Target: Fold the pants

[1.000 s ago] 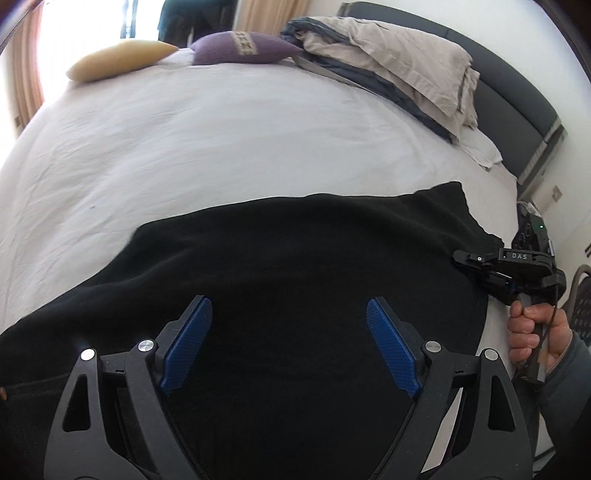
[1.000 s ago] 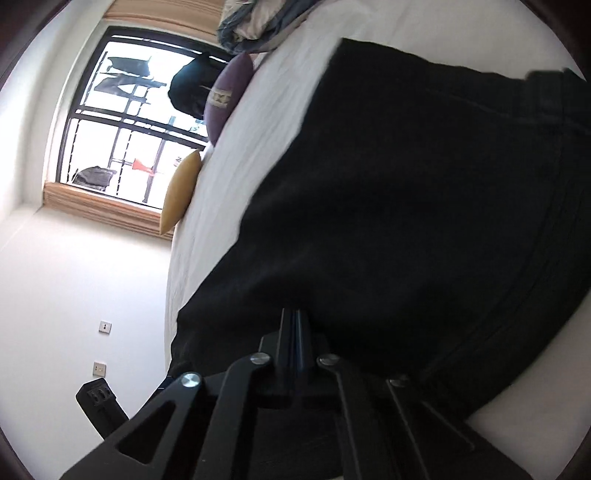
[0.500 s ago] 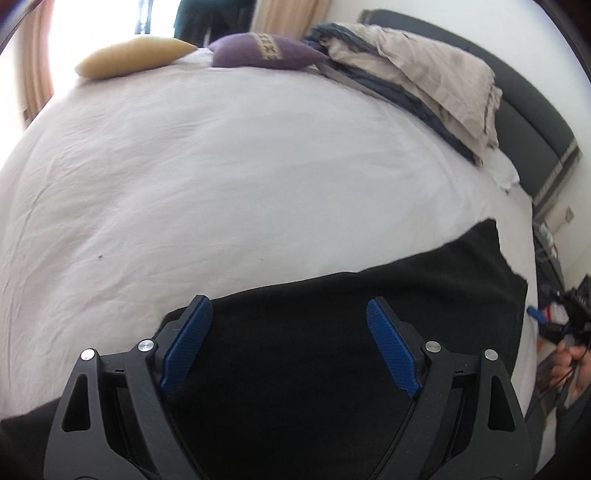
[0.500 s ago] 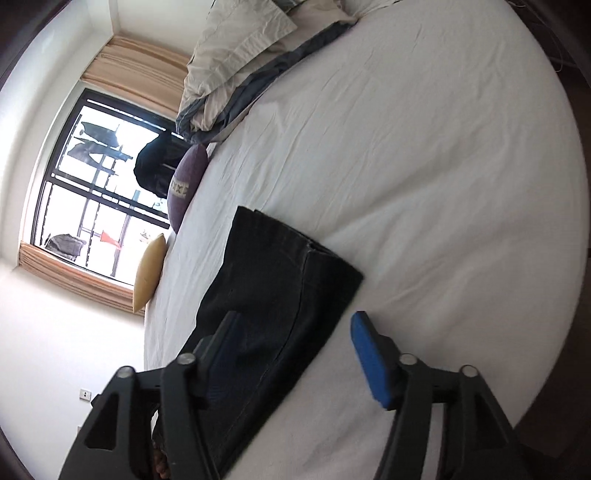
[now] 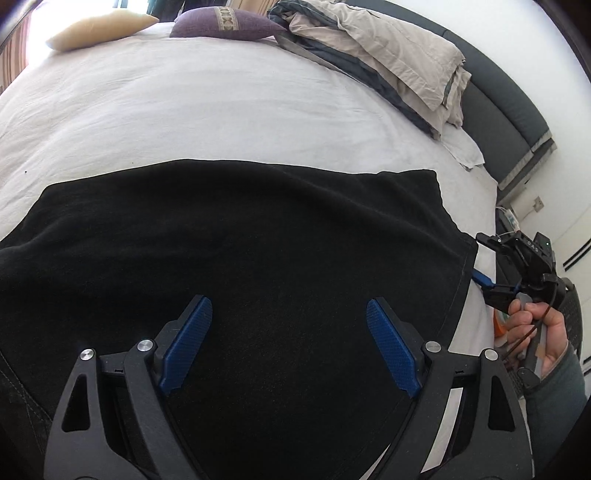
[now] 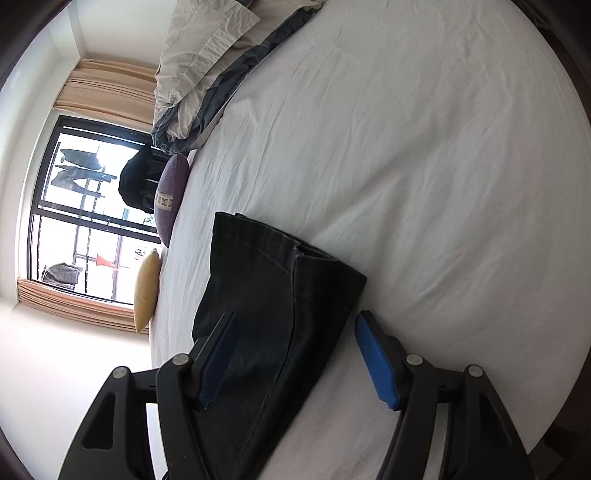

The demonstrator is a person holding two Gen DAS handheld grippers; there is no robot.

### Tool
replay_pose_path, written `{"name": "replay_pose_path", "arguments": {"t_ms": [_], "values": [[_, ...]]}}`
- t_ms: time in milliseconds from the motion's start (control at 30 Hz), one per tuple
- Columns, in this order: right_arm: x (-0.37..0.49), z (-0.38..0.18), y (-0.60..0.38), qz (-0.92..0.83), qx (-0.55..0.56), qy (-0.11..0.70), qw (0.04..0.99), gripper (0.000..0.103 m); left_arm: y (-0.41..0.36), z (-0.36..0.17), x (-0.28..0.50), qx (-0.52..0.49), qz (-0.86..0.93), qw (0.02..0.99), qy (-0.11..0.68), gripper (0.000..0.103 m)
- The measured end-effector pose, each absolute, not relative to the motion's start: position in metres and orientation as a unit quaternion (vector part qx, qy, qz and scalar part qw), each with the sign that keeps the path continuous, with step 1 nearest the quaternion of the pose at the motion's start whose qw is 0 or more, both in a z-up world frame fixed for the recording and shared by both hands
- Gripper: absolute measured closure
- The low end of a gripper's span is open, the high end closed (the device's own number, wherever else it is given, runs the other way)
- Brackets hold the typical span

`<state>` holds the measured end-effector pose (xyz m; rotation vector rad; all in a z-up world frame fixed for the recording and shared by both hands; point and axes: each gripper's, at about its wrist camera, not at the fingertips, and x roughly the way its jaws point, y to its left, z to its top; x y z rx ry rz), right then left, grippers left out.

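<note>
The black pants lie flat and folded on the white bed sheet. My left gripper is open and empty, hovering just above the near part of the pants. In the right wrist view the pants show their folded end with seams. My right gripper is open and empty beside that end, off the fabric. It also shows in the left wrist view, held in a hand at the pants' right edge.
A rumpled beige and grey duvet lies by the dark headboard. A purple cushion and a yellow cushion sit at the far edge. A window is beyond the bed.
My right gripper has opened, let go of the pants' edge and backed away. My left gripper has stayed open, drawing back over the pants and then forward again.
</note>
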<state>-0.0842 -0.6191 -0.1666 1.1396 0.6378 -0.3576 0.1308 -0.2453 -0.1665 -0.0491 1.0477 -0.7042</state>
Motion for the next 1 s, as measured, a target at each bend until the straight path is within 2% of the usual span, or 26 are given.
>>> {"name": "replay_pose_path", "arguments": {"t_ms": [200, 367, 467, 533, 600, 733, 1000], "values": [[-0.083, -0.17, -0.624, -0.171, 0.554, 0.28, 0.765, 0.038, -0.257, -0.161, 0.132, -0.018, -0.354, 0.802, 0.48, 0.017], [-0.085, -0.175, -0.626, -0.179, 0.581, 0.258, 0.751, 0.05, -0.263, -0.181, 0.131, 0.027, -0.345, 0.802, 0.487, 0.017], [-0.082, -0.179, -0.627, -0.175, 0.59, 0.251, 0.747, 0.063, -0.267, -0.183, 0.13, 0.045, -0.344, 0.802, 0.487, 0.017], [-0.08, -0.184, -0.628, -0.169, 0.6, 0.25, 0.741, 0.08, -0.262, -0.185, 0.132, 0.026, -0.351, 0.799, 0.487, 0.017], [-0.081, -0.189, -0.628, -0.166, 0.609, 0.246, 0.736, 0.092, -0.257, -0.187, 0.135, 0.007, -0.356, 0.796, 0.489, 0.018], [-0.085, -0.192, -0.626, -0.163, 0.609, 0.238, 0.739, 0.096, -0.257, -0.189, 0.135, 0.008, -0.356, 0.796, 0.489, 0.018], [-0.076, -0.169, -0.612, -0.18, 0.552, 0.249, 0.775, 0.096, -0.253, -0.19, 0.138, -0.007, -0.359, 0.794, 0.49, 0.018]]}}
